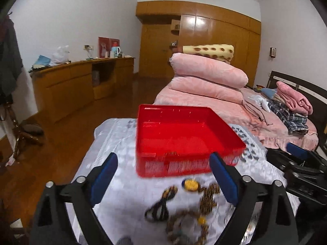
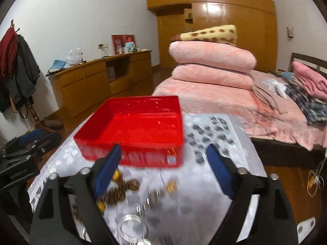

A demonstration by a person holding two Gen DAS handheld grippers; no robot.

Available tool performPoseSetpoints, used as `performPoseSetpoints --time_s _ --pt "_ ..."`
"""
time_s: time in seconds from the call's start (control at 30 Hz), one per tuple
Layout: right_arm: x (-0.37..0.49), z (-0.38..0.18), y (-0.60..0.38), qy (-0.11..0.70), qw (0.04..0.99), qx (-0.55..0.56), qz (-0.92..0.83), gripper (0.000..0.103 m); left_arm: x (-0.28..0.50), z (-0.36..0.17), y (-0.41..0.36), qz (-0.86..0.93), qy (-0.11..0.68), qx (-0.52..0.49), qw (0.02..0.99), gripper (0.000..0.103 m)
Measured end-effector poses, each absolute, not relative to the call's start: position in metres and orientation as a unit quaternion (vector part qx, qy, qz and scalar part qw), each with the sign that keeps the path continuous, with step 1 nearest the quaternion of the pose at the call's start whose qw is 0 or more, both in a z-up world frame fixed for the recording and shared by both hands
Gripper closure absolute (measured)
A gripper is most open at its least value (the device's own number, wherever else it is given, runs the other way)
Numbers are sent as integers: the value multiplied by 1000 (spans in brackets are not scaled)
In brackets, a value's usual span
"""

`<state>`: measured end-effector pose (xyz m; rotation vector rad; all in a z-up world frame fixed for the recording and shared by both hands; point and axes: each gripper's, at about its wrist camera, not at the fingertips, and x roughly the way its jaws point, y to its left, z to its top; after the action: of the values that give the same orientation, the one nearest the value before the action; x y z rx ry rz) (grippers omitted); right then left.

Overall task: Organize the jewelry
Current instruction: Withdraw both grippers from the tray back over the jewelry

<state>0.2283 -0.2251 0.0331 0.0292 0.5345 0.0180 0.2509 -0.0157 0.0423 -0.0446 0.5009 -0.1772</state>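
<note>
**Tray ahead, beads below**

I saw the red tray (image 1: pixel 184 134) blocking the table's far half, its near wall just beyond the beads (image 1: pixel 184 210). Bare cloth (image 1: pixel 114 143) lay open left of it; patterned cloth (image 2: pixel 214 134) lay open right.

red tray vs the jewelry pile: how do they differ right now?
The red tray is one rigid, boxy piece and looks empty; the jewelry pile is loose, tangled, dark and gold beads. The tray sits farther back; the pile lies nearer both open grippers. Both rest on the silvery cloth.
</note>
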Motion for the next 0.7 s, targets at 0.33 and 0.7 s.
performPoseSetpoints --time_s 0.33,0.7 --pt "151 -2 -225 301 952 49 -3 13 170 17 -12 -50 215 -8 975 6" --pt "139 -36 -211 348 937 32 -12 29 143 -7 -9 -14 221 4 975 6"
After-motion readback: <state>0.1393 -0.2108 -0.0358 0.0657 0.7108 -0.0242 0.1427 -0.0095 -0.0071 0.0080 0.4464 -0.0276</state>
